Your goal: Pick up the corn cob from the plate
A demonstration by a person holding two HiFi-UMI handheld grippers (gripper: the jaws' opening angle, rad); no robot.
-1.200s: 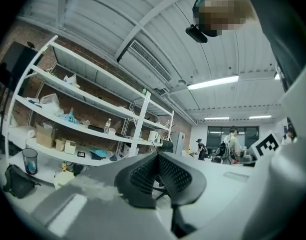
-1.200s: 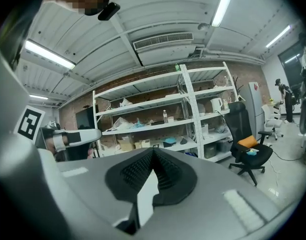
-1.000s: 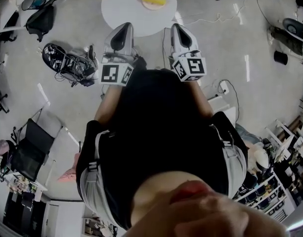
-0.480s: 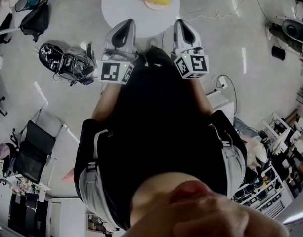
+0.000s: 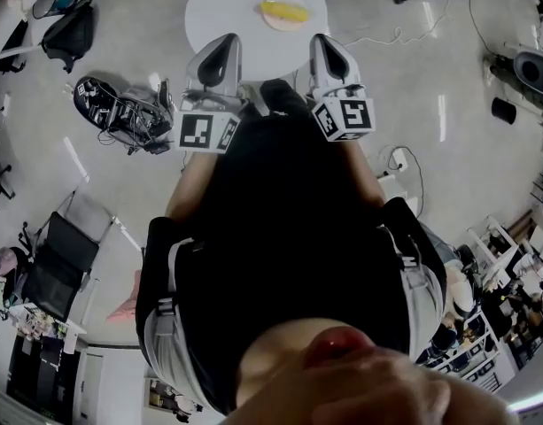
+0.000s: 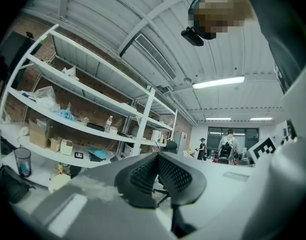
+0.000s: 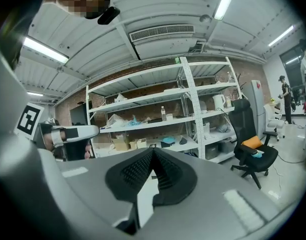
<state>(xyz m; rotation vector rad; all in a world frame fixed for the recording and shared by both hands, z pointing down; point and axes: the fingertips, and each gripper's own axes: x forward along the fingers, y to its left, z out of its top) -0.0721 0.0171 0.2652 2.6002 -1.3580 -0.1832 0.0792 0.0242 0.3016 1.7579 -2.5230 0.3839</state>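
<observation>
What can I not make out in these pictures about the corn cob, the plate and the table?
- Corn cob: seen in the head view only, and too small there to show its surface or exactly how it lies.
- Plate: absent from both gripper views, which look over shut jaws at shelves.
- Table: in the head view, parts of its near edge hide behind the left gripper and right gripper.

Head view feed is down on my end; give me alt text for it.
A yellow corn cob lies on a pale round plate on a round white table at the top of the view. Below it, the left tongs and right tongs point toward the table side by side, short of the plate.
</observation>
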